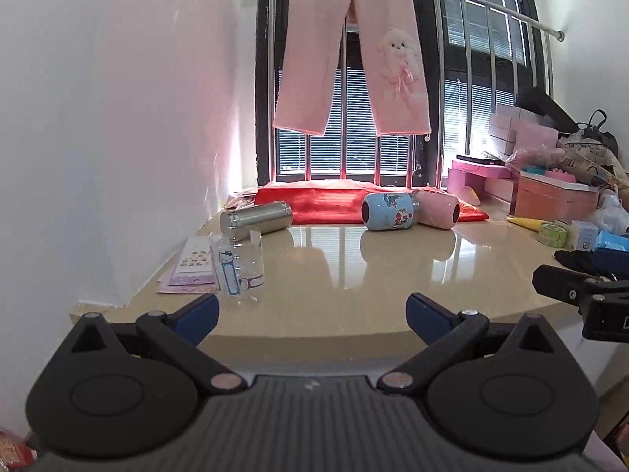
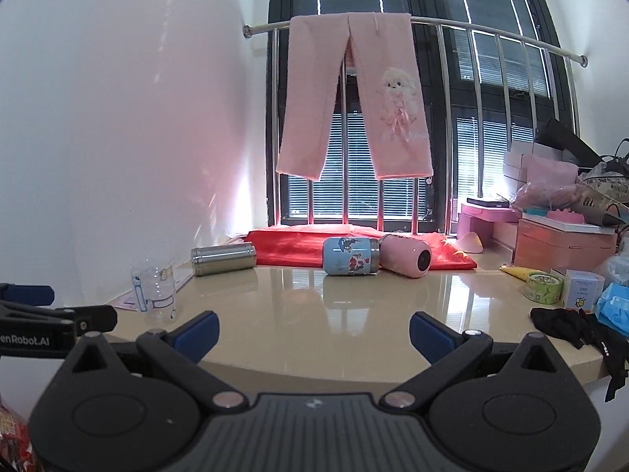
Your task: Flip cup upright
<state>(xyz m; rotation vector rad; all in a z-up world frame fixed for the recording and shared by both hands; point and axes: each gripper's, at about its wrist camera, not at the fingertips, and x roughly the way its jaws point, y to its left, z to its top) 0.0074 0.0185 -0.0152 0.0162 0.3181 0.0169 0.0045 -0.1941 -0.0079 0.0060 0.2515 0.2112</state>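
Three cups lie on their sides at the back of the beige table [image 1: 334, 275]: a steel cup [image 1: 255, 217] at the left, a blue map-print cup [image 1: 389, 211] in the middle and a pink cup [image 1: 438, 209] beside it. They also show in the right wrist view as the steel cup [image 2: 223, 260], the blue cup [image 2: 350, 255] and the pink cup [image 2: 407, 255]. A clear plastic cup [image 1: 238, 265] with cartoon print stands upright near the left front [image 2: 155, 295]. My left gripper [image 1: 312, 316] is open and empty at the table's front edge. My right gripper [image 2: 313, 330] is open and empty beside it.
A red cloth [image 1: 334, 200] lies under the window rail with pink trousers [image 1: 350, 55] hanging over it. A sticker sheet [image 1: 192, 265] lies by the left wall. Pink boxes [image 1: 550, 192], tape [image 1: 552, 234], small cartons and a black cloth [image 2: 570, 326] crowd the right side.
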